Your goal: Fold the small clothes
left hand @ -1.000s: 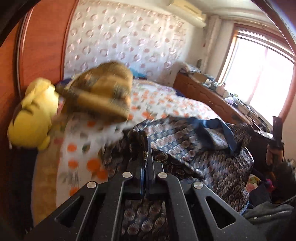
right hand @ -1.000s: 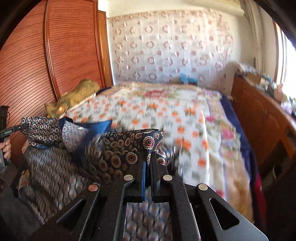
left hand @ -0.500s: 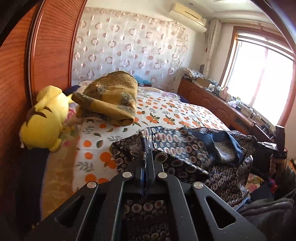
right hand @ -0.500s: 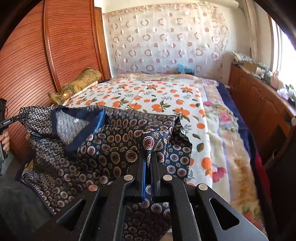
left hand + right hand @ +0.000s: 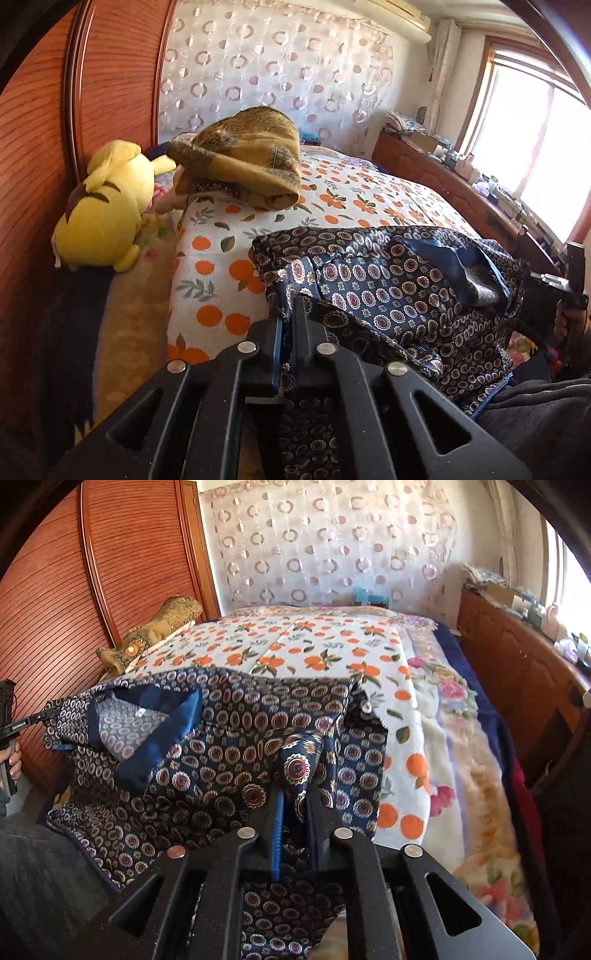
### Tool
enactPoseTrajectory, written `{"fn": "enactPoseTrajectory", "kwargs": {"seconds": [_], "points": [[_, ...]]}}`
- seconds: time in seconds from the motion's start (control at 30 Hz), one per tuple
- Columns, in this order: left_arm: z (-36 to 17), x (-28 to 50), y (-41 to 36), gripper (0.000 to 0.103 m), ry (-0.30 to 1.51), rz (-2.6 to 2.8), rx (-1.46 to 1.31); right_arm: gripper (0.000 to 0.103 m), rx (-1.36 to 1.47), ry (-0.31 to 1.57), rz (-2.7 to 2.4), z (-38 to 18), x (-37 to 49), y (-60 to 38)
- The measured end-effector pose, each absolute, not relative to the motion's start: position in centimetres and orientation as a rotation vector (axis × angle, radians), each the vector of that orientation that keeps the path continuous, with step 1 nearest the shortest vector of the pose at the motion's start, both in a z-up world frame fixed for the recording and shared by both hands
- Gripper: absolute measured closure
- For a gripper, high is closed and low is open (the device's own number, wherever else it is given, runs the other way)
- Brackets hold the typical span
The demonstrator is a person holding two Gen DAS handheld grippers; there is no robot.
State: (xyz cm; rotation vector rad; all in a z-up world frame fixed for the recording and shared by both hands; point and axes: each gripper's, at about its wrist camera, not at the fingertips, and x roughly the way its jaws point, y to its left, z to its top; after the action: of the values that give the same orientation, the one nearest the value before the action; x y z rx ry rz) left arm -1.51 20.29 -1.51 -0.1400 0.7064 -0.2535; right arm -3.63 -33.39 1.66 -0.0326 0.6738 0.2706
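On the near edge of the bed (image 5: 436, 716), a dark blue patterned shirt (image 5: 229, 760) w/ medallion print is now laid out flat, collar (image 5: 162, 716) toward the wardrobe side, hem hanging off the near edge toward the person. One sec. ago the garment was blurred and bunched mid-air; half a sec. ago it was spread but gripped tight at both corners. It is now seen settled on the orange-print coverlet (image 5: 332, 199).

Left gripper (image 5: 288, 325): jaws opening, a narrow gap now shown; a fold of shirt fabric is between them, pads appear no longer pressed on it. Right gripper (image 5: 295, 808): jaws opening likewise, blue pad exposed, a peak of cloth standing between the fingers but seemingly slack. Both were clamped shut a sec. ago.

Judgement: spread-out step is taken as done, release in progress; first fold (sleeve or side inward) is reckoned next. Hem over the edge may drag the shirt down once let go.

Outward: olive-gold folded blanket (image 5: 243, 162) and yellow plush toy (image 5: 107, 206) sit by the wooden wardrobe (image 5: 122, 554), well apart from the shirt. Dresser (image 5: 517, 657) along far side, cluttered.

Writing: small white label inside collar, unreadable. Lettering on the left gripper's handle in the right wrist view too small to read. No brands legible.
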Motion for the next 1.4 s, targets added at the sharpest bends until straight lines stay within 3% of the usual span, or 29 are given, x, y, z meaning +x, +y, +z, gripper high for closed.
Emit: {"fn": "enactPoseTrajectory", "kwargs": {"seconds": [0.03,0.1,0.17,0.23,0.3,0.6,0.9,0.93,1.1,1.4], "points": [[-1.3,-1.5,20.2,0.062,0.705,-0.244,-0.126,0.086,-0.033,0.666,0.267,1.8,-3.6,-33.4],[-1.1,-1.2,20.2,0.06,0.714,-0.221,-0.106,0.079,-0.035,0.645,0.258,2.3,-3.8,-33.5],[-1.0,-0.8,20.4,0.05,0.715,-0.207,-0.11,0.077,-0.061,0.626,0.248,2.9,-3.9,-33.2],[-0.9,-0.4,20.6,0.029,0.7,-0.193,-0.122,0.077,-0.08,0.616,0.248,3.3,-3.5,-32.8],[-0.6,0.2,20.8,0.023,0.696,-0.191,-0.148,0.077,-0.084,0.606,0.258,3.6,-3.0,-32.3],[-0.8,4.1,18.2,0.023,0.723,-0.234,-0.137,0.075,-0.079,0.594,0.351,3.2,1.1,-28.3],[-1.3,7.3,17.1,0.023,0.745,-0.257,-0.112,0.063,-0.127,0.621,0.362,2.1,5.8,-25.0],[-1.4,7.7,17.3,0.023,0.75,-0.257,-0.116,0.058,-0.126,0.62,0.347,2.1,6.1,-25.3],[-2.7,9.7,18.5,0.037,0.806,-0.233,-0.134,0.05,-0.129,0.629,0.243,2.1,7.2,-27.2],[-5.0,10.9,18.7,0.038,0.884,-0.222,-0.131,0.049,-0.014,0.71,0.153,1.1,9.9,-31.7]]}}
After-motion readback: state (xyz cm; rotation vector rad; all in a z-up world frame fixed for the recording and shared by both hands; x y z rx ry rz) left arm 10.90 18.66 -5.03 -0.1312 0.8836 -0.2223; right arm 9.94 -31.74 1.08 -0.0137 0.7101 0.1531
